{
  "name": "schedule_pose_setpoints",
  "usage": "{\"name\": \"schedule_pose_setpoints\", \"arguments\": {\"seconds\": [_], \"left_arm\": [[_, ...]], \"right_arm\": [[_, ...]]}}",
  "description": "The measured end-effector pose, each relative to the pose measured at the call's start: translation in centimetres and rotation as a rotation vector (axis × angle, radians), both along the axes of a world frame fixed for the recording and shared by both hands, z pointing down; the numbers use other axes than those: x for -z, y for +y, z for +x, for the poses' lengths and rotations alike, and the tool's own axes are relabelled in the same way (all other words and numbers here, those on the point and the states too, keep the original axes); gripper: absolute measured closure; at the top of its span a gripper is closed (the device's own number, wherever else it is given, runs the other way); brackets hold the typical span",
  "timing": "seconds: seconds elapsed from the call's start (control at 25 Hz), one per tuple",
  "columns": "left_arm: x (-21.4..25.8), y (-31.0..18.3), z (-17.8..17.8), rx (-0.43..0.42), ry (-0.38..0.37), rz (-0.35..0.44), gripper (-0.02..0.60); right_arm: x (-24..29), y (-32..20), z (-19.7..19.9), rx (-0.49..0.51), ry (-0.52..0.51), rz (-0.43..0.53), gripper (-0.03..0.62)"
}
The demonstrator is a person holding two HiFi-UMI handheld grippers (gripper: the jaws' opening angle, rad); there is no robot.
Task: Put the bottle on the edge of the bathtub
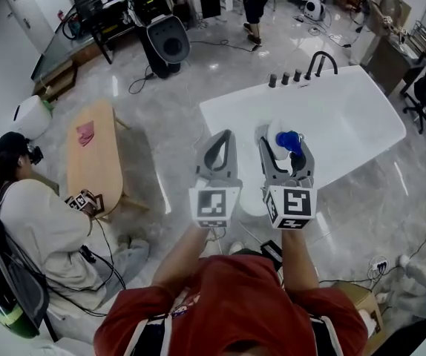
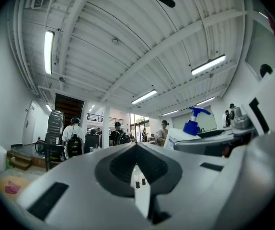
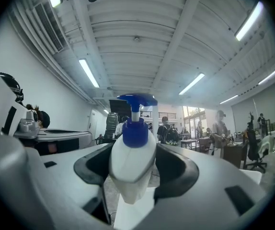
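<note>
The right gripper (image 1: 286, 153) is clenched on the white bottle (image 3: 131, 162) with the blue pump, which hangs in the air above the near end of the bathtub (image 1: 361, 117); the left gripper (image 1: 221, 142) is closed on nothing. The danger, as I judge it, is at the rim: it looks narrow and smooth, so a bottle set down off-centre or tilted may slide into the basin or fall to the floor; the jaws also hold a rounded body, which may slip. Count: one bottle, one bathtub, two grippers, and on the tub three black knobs (image 1: 285, 78) and one curved spout (image 1: 321, 61).
</note>
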State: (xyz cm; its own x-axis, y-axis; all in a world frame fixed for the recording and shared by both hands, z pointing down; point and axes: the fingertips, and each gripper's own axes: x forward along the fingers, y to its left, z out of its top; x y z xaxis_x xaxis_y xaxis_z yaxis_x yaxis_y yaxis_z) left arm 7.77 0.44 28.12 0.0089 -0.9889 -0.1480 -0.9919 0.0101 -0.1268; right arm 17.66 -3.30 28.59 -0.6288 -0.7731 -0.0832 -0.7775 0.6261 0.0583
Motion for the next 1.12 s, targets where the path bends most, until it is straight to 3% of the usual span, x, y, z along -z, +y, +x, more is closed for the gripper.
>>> {"name": "schedule_pose_setpoints", "arguments": {"seconds": [0.6,0.84,1.12], "left_arm": [[-0.9,-4.3,-1.0,0.014,0.012,-0.005,0.566],[-1.4,-6.4,-3.7,-0.003,0.029,-0.007,0.565],[-1.2,-9.1,-9.5,-0.008,0.027,-0.004,0.566]], "right_arm": [[-1.0,-4.6,-0.9,0.007,-0.002,-0.013,0.319],[-1.6,-6.4,-3.4,-0.010,0.015,-0.022,0.319],[-1.9,-8.8,-9.4,-0.012,0.038,-0.029,0.319]]}}
